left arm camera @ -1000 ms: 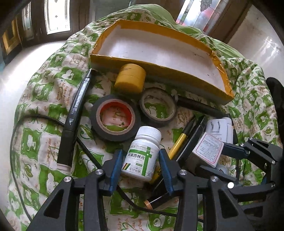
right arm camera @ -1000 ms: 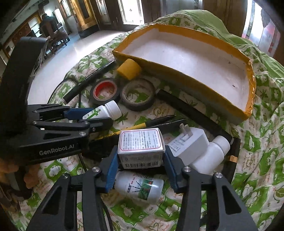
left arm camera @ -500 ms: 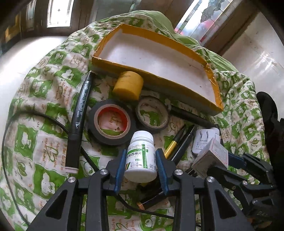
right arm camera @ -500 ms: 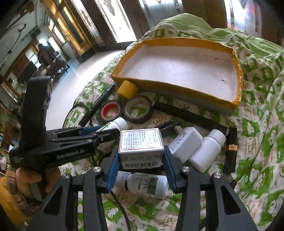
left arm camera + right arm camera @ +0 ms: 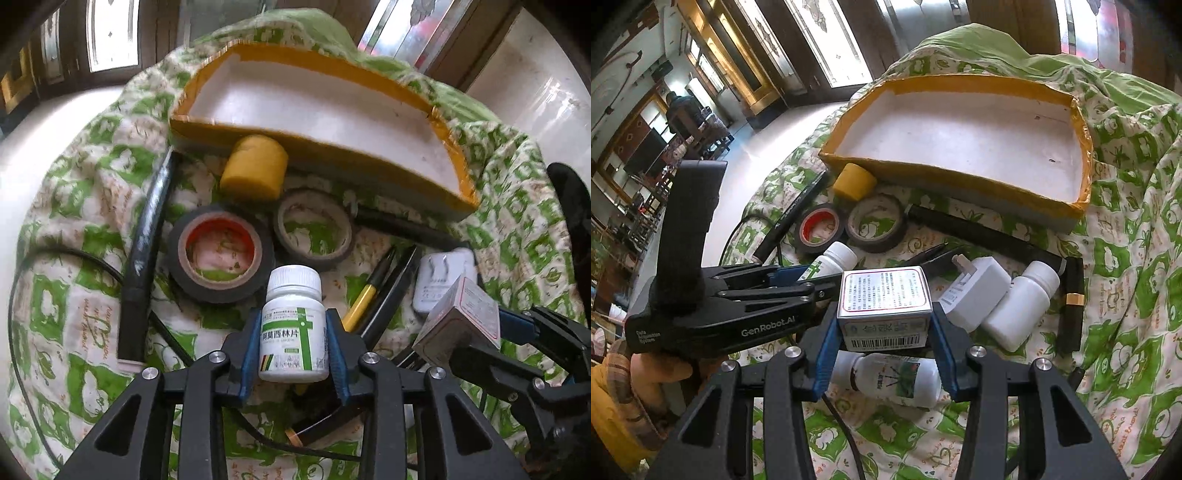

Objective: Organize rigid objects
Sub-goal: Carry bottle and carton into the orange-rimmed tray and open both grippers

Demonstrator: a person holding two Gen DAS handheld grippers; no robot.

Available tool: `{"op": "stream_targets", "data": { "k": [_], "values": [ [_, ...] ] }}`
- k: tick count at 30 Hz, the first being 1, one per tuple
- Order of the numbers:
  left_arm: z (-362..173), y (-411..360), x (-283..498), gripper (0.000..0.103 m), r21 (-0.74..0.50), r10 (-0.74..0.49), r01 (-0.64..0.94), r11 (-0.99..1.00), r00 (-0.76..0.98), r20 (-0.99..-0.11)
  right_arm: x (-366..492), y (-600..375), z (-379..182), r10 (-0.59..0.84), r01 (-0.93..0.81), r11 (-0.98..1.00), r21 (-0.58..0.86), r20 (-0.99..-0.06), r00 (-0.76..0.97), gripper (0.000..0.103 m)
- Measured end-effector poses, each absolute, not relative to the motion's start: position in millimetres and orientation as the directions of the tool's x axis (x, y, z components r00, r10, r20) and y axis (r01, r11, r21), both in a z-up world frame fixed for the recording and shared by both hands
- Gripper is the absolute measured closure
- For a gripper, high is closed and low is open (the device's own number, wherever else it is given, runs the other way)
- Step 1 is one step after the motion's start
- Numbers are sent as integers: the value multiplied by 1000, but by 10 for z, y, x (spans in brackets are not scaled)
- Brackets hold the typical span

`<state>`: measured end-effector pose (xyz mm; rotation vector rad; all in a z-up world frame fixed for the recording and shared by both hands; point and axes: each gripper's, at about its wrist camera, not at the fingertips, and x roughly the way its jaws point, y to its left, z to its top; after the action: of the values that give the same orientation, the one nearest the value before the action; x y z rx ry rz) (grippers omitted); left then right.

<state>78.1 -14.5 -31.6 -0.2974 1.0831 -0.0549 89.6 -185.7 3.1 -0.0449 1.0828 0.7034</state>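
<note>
A white pill bottle [image 5: 293, 332] with a green cross label stands upright between the blue pads of my left gripper [image 5: 291, 328], which is shut on it above the green patterned cloth. My right gripper [image 5: 884, 321] is shut on a small silver box [image 5: 884, 291] with a red-framed label and holds it off the cloth. The same box [image 5: 461, 317] shows at the right of the left wrist view. In the right wrist view the left gripper [image 5: 827, 275] sits just left of the box, held by a person's hand. A yellow-rimmed white tray [image 5: 960, 140] lies behind, nothing in it.
Between the grippers and the tray lie a yellow tape roll [image 5: 255, 173], a black tape roll [image 5: 221, 251], a brown one [image 5: 314, 229], a black marker [image 5: 147, 236] and a yellow pen [image 5: 365, 295]. A white plug [image 5: 975, 291], two more bottles [image 5: 1019, 306] and a black cable lie near.
The left jaws have closed onto the pill bottle, which now stands straight between the pads. The right gripper has tilted and risen slightly with the box in it.
</note>
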Motion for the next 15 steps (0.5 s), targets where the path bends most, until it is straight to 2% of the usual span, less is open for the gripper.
{"op": "stream_targets", "data": {
  "k": [8,15],
  "values": [
    [12,-64,673,68,-313,-210,-79,947,585,-783,989,-1953,196,517,-519,798,307,-792,326,58],
    [233,17,927,69,-308,-198,-74,949,621,-759,1198,-1881,366,508,-529,803,273,-778,370,58]
  ]
}}
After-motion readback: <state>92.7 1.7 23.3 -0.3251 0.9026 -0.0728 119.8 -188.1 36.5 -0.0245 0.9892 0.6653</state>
